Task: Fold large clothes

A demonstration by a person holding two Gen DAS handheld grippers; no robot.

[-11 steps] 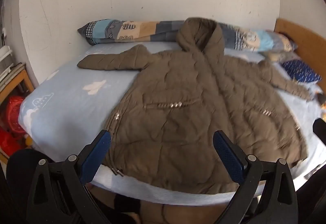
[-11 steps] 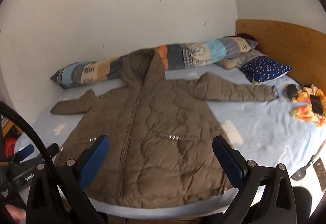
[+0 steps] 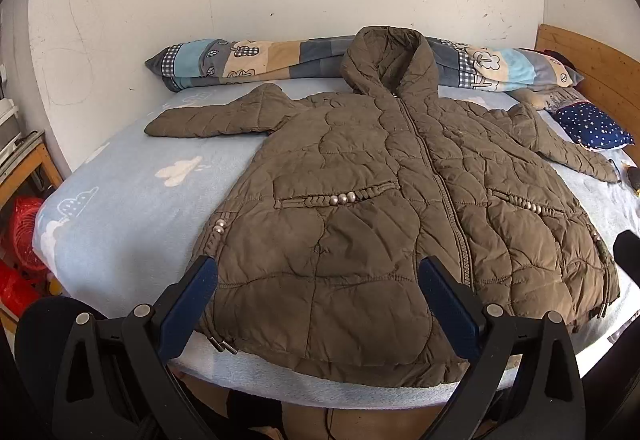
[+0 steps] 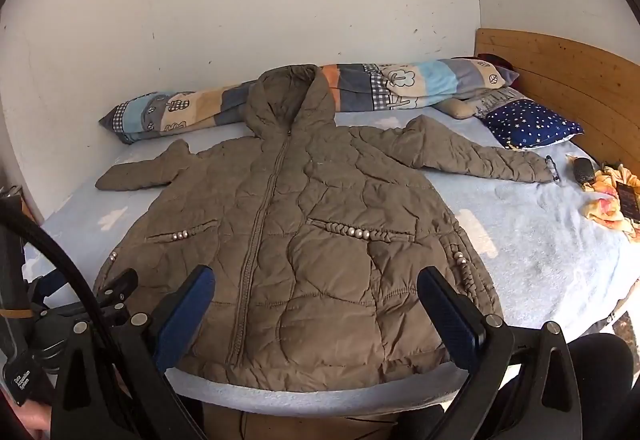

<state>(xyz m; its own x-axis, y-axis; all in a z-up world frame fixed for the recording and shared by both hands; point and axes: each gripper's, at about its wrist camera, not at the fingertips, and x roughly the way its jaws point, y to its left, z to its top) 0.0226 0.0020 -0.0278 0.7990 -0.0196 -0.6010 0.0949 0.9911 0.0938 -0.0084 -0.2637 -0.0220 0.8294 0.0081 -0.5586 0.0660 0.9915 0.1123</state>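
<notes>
A brown quilted hooded jacket lies flat and zipped on the light blue bed sheet, front up, hood toward the wall and both sleeves spread out sideways. Its hem reaches the near edge of the bed. My left gripper hovers open above the left half of the hem, nothing between its blue pads. My right gripper hovers open above the right half of the hem, also holding nothing. The left gripper's body shows at the lower left of the right wrist view.
A long patchwork bolster lies against the white wall behind the hood. A navy starred pillow sits by the wooden headboard. A dark small object and a yellow cloth lie at the right. Red baskets stand beside the bed's left.
Both views have shifted slightly; the jacket now sits more centred in each. The jacket itself has not moved, and both grippers stay open.
</notes>
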